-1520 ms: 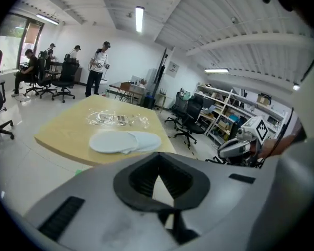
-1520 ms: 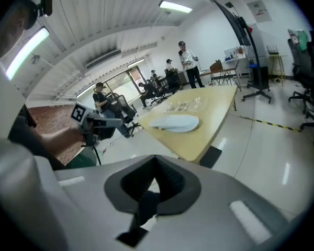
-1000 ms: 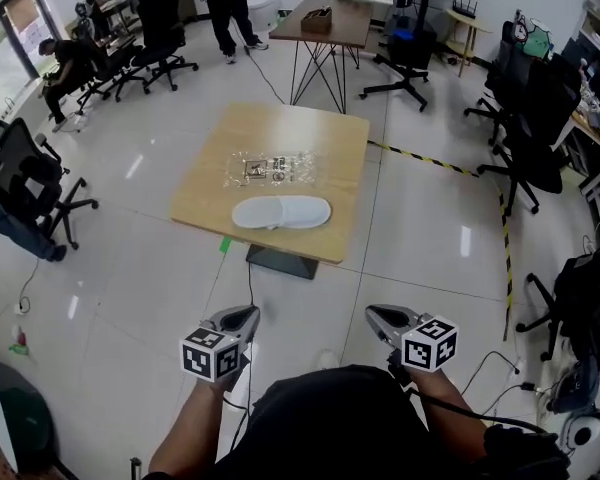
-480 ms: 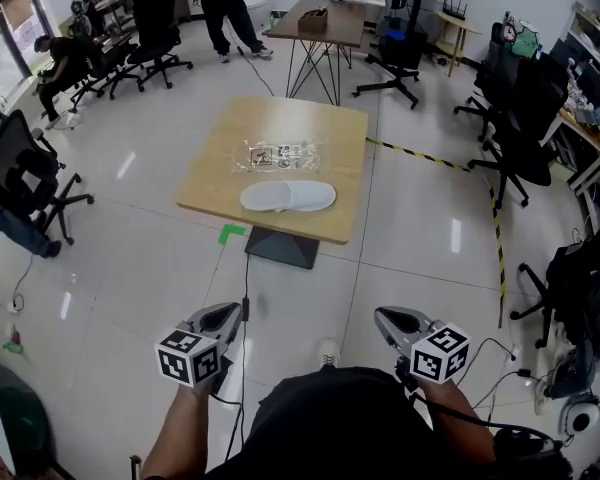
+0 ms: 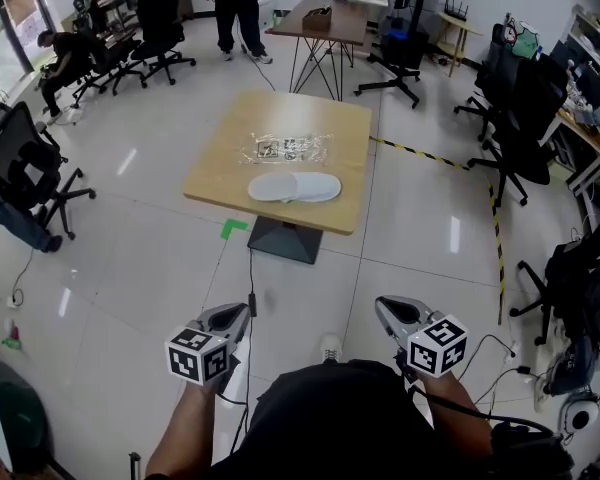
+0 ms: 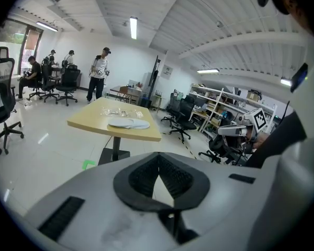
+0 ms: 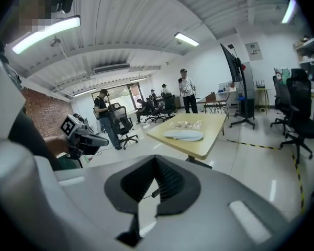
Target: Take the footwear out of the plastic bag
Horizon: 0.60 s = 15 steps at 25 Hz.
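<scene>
A pair of white slippers (image 5: pixel 295 187) lies on the wooden table (image 5: pixel 220 173), near its front edge. Just behind them lies a clear plastic bag (image 5: pixel 290 149), flat and empty-looking. Both also show small and far off in the gripper views: slippers (image 6: pixel 129 123) (image 7: pixel 183 135), bag (image 6: pixel 115 112) (image 7: pixel 186 124). I stand well back from the table. My left gripper (image 5: pixel 232 317) and right gripper (image 5: pixel 390 311) hang low in front of my body, both shut and holding nothing, over the tiled floor.
Office chairs stand round the room: left (image 5: pixel 25 168), right (image 5: pixel 525 133), back left (image 5: pixel 160 28). A second table (image 5: pixel 320 18) stands behind. People sit and stand at the back (image 5: pixel 235 3). Yellow-black tape (image 5: pixel 500 228) and a green mark (image 5: pixel 234 229) are on the floor. A cable (image 5: pixel 248 278) trails.
The view has shifted slightly as I step back; the table now sits a little higher and further off. Both grippers stay low, shut and empty.
</scene>
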Tool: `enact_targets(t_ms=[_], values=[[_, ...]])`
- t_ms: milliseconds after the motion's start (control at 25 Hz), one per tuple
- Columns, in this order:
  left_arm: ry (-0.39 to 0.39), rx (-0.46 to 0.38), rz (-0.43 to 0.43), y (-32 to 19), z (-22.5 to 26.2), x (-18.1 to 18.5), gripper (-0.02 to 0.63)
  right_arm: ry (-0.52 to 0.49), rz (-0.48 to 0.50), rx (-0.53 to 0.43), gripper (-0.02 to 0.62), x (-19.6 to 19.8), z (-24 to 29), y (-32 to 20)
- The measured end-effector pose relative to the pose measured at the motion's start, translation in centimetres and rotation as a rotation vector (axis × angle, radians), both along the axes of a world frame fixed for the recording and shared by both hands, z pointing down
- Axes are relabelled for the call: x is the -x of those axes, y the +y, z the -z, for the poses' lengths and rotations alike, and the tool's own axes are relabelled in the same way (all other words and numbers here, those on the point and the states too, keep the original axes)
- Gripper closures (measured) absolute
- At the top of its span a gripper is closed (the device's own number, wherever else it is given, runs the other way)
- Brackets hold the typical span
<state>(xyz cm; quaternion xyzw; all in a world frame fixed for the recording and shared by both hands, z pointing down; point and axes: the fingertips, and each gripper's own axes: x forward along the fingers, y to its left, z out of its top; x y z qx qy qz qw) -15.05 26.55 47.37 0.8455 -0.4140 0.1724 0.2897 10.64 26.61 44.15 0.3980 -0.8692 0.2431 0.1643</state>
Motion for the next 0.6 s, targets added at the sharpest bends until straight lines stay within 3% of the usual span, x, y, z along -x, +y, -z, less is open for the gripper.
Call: enact_targets(t_ms=[600], values=[[-0.006, -0.001, -0.004, 0.02, -0.03, -0.91, 0.598, 0.03, -0.013, 0.007, 0.595, -0.99, -0.48, -0.26]])
